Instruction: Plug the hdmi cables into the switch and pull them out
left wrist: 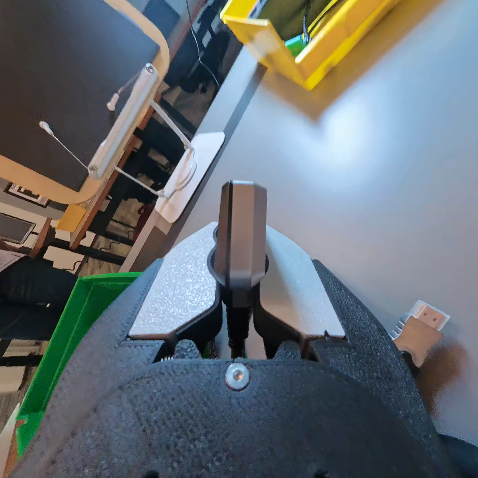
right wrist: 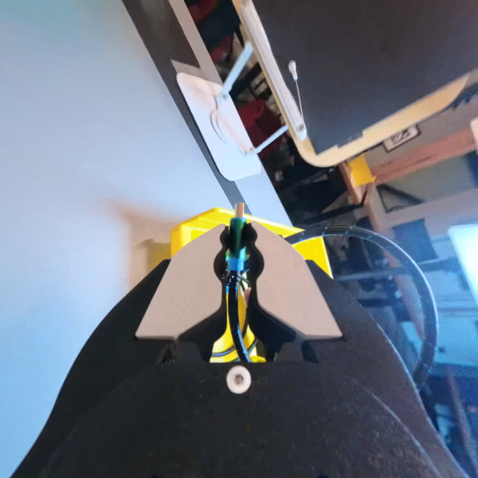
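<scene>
Two HDMI plugs [left wrist: 420, 328] [right wrist: 236, 240], one switch [left wrist: 240, 232], two bins [left wrist: 305, 44] [left wrist: 77, 323].

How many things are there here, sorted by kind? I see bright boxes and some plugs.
Hand-held grippers: 2, left and right
Cable plugs: 2, green plug and silver plug
Dark grey device on a cable: 1
Bins: 2, yellow bin and green bin
Total: 7
</scene>
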### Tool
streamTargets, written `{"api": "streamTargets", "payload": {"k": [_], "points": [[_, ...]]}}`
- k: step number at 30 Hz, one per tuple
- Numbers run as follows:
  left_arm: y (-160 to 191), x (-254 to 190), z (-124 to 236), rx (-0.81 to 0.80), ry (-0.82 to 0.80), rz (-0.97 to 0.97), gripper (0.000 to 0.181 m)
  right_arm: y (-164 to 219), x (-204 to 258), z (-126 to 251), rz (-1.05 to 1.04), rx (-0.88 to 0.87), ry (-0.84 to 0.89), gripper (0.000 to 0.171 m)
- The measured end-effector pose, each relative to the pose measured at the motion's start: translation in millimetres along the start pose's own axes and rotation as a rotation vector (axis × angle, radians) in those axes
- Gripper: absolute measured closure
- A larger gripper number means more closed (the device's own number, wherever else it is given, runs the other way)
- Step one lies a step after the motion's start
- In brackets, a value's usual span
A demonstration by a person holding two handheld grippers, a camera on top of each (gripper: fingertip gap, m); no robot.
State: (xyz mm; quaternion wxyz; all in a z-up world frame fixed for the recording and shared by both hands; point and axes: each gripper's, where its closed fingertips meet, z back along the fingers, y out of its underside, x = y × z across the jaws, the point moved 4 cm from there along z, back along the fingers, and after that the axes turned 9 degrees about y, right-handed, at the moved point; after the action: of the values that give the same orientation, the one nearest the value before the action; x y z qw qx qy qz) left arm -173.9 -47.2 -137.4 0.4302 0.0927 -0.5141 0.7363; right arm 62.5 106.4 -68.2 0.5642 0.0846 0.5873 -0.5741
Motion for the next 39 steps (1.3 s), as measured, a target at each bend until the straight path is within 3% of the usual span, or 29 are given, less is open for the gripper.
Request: {"api": "streamTargets", "payload": {"k": [1,2,4,6,12,16,21,24,29,39], "points": [[-2,-1,1,-0.022,-0.001,0.005,0.157,17,-5,-8,-0.074,0.072,-0.013,0.159],[-3,-2,1,-0.040,0.000,0.004,0.157,37,-7,-19,-0.138,0.143,-0.011,0.157],[-2,-3,-2,-0.051,0.007,0.011,0.157,68,-5,-38,-0.186,0.242,0.011,0.129],[1,-5,-4,-0.046,0.013,0.009,0.157,68,1,-41,-0.151,0.217,0.030,0.121],[-7,-3,2,-0.107,-0.006,0.018,0.157,-10,8,-6,-0.205,-0.153,-0.030,0.122],[-34,8,24,-0.335,0.004,0.129,0.157,-56,32,27,-0.243,-0.409,-0.201,0.124],[-68,-2,52,-0.688,0.221,0.278,0.157,-104,97,46,-0.414,-0.587,-0.595,0.119],[-81,-26,54,-0.766,0.415,0.296,0.158,-126,133,60,-0.414,-0.676,-0.742,0.118],[-86,-49,53,-0.763,0.540,0.232,0.158,-129,150,82,-0.323,-0.727,-0.870,0.135],[-86,-50,56,-0.815,0.572,0.264,0.157,-129,148,82,-0.490,-0.756,-1.054,0.132]]}}
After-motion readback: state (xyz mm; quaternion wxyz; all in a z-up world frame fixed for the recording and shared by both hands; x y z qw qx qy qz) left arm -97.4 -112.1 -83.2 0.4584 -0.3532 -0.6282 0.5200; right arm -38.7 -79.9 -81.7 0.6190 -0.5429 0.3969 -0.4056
